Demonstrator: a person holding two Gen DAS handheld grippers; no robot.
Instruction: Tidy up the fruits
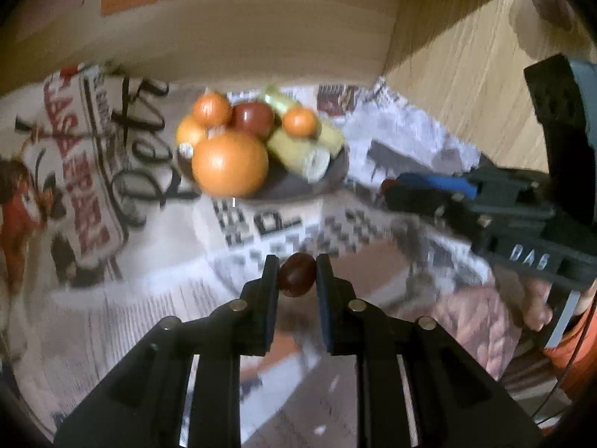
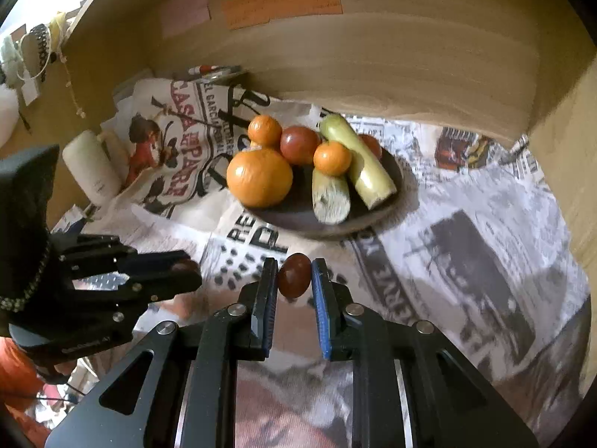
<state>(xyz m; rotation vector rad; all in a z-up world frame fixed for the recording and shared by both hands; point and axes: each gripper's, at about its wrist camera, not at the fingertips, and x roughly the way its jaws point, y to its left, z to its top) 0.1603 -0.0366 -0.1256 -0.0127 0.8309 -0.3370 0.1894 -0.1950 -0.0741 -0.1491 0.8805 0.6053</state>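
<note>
Blur smears much of the left wrist view, so the newsprint text under the fruit is mostly unreadable there; only fragments such as "CASA" in red show on the newspaper (image 2: 179,156) in the right wrist view, and the white letters "DAS" can be read on the body of the right claw (image 1: 388,190), which enters at 3 o'clock with its tips softened by motion and something reddish at their end. Each claw pinches a small dark red fruit: the left claw (image 1: 297,276) has one plum-like fruit (image 1: 297,274) pressed between its pads, and the right claw (image 2: 294,276) grips another dark red fruit (image 2: 294,275) between its blue-lined pads. Up at 12 o'clock sits a dark plate (image 2: 391,175) piled with a large orange (image 2: 259,177), smaller oranges, a reddish fruit and two pale green stalks, one partly hidden behind the pile. A white bottle (image 2: 91,171) stands at 9 o'clock in the right wrist view, its label too faint to read. Coloured notes (image 2: 283,0) on the wooden back wall carry illegible writing.
</note>
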